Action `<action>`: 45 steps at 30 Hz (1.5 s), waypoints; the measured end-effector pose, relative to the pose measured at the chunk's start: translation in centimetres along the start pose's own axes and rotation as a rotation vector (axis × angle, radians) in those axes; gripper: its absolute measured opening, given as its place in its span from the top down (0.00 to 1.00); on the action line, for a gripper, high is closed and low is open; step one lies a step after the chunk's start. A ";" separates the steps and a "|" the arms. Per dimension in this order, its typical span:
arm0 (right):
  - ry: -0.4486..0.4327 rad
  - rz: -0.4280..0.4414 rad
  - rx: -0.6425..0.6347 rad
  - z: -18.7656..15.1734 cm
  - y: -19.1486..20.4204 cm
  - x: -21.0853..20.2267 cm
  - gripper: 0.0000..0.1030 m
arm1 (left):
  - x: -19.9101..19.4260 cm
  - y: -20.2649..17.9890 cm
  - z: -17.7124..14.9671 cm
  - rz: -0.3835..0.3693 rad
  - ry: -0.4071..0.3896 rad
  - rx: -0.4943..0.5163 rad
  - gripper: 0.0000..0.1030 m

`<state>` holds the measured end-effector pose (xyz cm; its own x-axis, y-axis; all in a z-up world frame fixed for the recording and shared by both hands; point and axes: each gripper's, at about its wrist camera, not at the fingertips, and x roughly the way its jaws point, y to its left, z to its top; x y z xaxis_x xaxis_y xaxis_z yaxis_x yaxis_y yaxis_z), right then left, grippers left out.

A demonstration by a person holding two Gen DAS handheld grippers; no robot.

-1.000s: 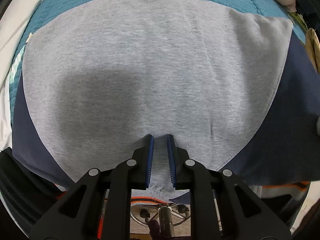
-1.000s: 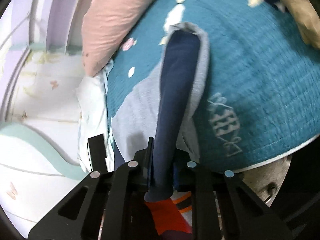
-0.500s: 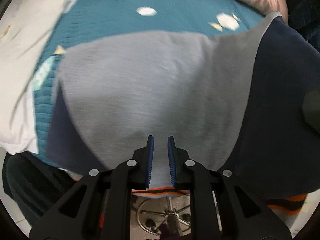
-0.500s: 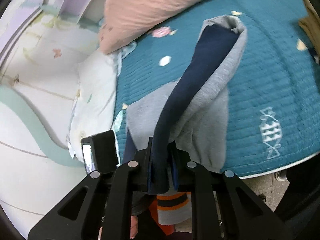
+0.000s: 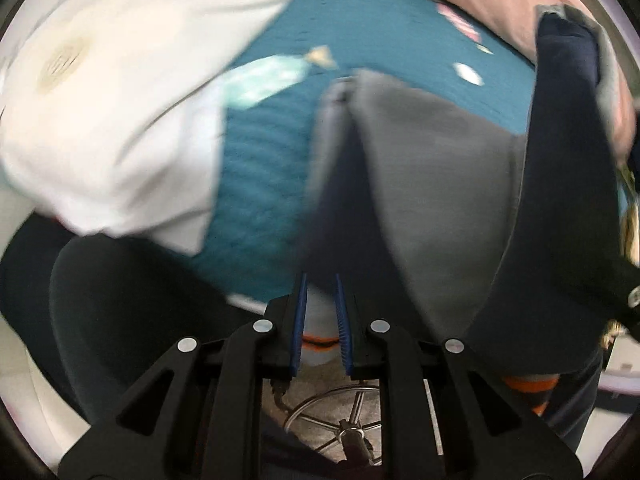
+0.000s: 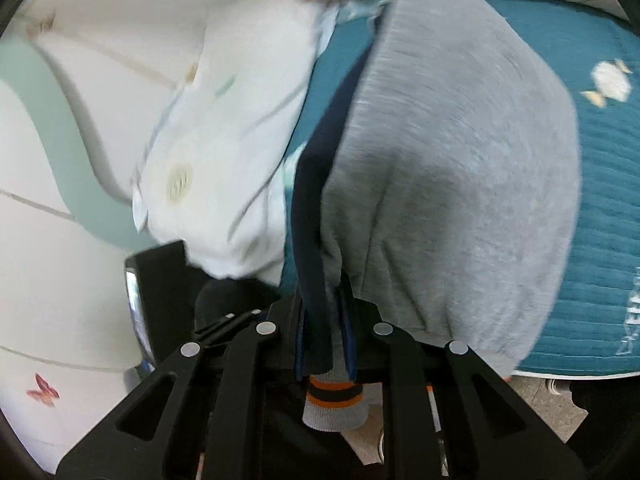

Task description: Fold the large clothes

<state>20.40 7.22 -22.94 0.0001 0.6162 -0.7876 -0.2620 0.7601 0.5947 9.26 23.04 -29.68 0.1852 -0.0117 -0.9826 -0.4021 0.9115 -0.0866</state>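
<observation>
Both hand-held grippers are clamping the same garment, a grey and navy sweatshirt (image 6: 460, 168) with an orange-striped ribbed hem. The right hand-held gripper (image 6: 325, 328) is pinching a bunched edge of it, navy fabric and grey fabric pressed together between its blue pads, with the striped hem hanging out just below the jaws. The left hand-held gripper (image 5: 321, 320) is gripping another part of the hem, its pads narrowly apart with cloth between them. The sweatshirt (image 5: 432, 184) is hanging lifted between the two, draping over the teal quilted bedspread (image 5: 260, 184) on the bed. A white pillow (image 6: 232, 128) is lying beside it at the left, and a pink pillow (image 5: 472, 4) is sitting beyond. Much of the left view is blurring.
</observation>
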 end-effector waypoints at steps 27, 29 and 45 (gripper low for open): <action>-0.101 -0.245 -0.006 -0.5 -1.6 -1.9 0.39 | -1.6 -1.4 -0.4 -0.049 -0.014 0.054 0.61; -0.116 -0.291 -0.002 -0.5 -2.5 -2.4 0.39 | -1.4 -2.4 0.3 -0.083 -0.015 0.088 0.61; 0.132 -0.196 0.248 -2.2 -12.0 4.1 1.00 | 7.1 -3.0 3.3 -0.310 0.173 0.090 0.80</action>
<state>21.40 0.13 -33.62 -0.1024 0.4335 -0.8953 -0.0267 0.8985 0.4381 14.80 21.55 -35.88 0.1284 -0.3554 -0.9259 -0.2684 0.8863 -0.3774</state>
